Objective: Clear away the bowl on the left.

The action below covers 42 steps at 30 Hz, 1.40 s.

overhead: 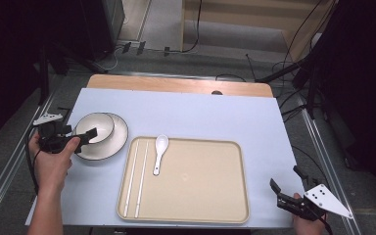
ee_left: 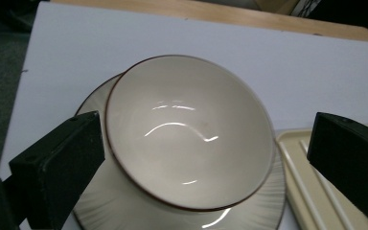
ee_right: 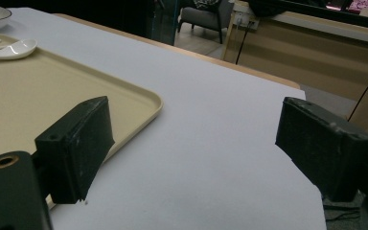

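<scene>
The left gripper (overhead: 89,136), jaws spread, is closing in on the white dark-rimmed ceramic bowl (ee_left: 189,132) sitting on the white plate (overhead: 116,142), far left of the beige tray (overhead: 225,196); it should be straddling the rim before pinching. The right gripper (overhead: 286,188) is idling spread, near right.

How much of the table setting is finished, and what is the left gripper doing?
The spoon and chopsticks already lie on the tray. The left gripper, jaws open, reaches for the bowl on the plate. Bowl and plate probably still need moving. The right gripper waits open.
</scene>
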Available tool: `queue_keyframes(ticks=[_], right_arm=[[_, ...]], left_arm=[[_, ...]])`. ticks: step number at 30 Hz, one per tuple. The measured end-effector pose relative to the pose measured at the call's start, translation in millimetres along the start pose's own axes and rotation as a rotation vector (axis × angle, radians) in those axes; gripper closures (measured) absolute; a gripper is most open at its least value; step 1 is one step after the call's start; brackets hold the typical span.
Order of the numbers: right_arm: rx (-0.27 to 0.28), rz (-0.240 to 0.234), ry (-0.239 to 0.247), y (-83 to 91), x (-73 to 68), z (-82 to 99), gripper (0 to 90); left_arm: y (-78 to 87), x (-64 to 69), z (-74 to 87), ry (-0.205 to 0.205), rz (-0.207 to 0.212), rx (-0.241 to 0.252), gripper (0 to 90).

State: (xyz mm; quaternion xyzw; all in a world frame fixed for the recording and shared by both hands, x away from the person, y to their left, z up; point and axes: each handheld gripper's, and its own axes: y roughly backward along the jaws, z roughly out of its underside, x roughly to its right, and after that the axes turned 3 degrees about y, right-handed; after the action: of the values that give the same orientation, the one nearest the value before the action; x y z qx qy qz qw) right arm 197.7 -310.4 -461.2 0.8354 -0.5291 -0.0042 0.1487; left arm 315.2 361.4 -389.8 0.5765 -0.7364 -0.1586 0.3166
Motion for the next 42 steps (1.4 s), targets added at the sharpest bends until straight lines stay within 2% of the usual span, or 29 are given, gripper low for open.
queue_keyframes(ticks=[4, 10, 13, 16, 19, 20, 25, 27, 36, 38, 42], right_arm=[[-0.004, -0.005, 0.007, -3.2, -1.8, -0.8, 13.0], [-0.005, -0.016, 0.020, -7.7, -4.0, -2.1, 13.0], [-0.007, -0.018, 0.018, -8.3, -3.9, -1.1, 13.0], [-0.005, -0.014, 0.016, -8.2, -2.5, -0.6, 13.0], [-0.008, -0.013, 0.009, -9.0, -2.0, 0.3, 13.0], [-0.011, -0.014, 0.011, -9.2, -1.7, 0.8, 13.0], [-0.014, -0.014, 0.000, -10.7, 0.9, 3.4, 13.0], [-0.014, -0.014, -0.002, -11.0, 1.8, 4.1, 13.0], [-0.014, 0.000, -0.004, -4.4, 4.5, 5.5, 13.0], [-0.016, 0.002, -0.004, -4.2, 4.6, 5.5, 13.0], [-0.027, 0.000, 0.000, -6.1, 2.9, 5.7, 13.0]], left_arm=[[-2.4, -14.4, -2.6, 0.054, -0.031, -0.009, 5.3], [-8.6, -22.3, -2.0, 0.109, -0.071, -0.031, 17.4], [-13.1, -25.5, -0.3, 0.134, -0.072, -0.071, 32.1], [-17.9, -29.7, 0.9, 0.172, -0.079, -0.083, 41.2], [-22.9, -32.1, 0.9, 0.186, -0.081, -0.114, 49.7], [-24.8, -33.5, 0.8, 0.192, -0.070, -0.123, 52.1], [-33.8, -34.6, 0.5, 0.194, -0.070, -0.162, 60.7], [-39.1, -32.9, 1.4, 0.186, -0.094, -0.182, 64.9], [-49.5, -33.7, 1.8, 0.236, -0.102, -0.206, 70.1], [-48.4, -33.9, 1.1, 0.232, -0.118, -0.214, 75.2], [-46.6, -35.1, 1.3, 0.241, -0.103, -0.186, 79.1]])
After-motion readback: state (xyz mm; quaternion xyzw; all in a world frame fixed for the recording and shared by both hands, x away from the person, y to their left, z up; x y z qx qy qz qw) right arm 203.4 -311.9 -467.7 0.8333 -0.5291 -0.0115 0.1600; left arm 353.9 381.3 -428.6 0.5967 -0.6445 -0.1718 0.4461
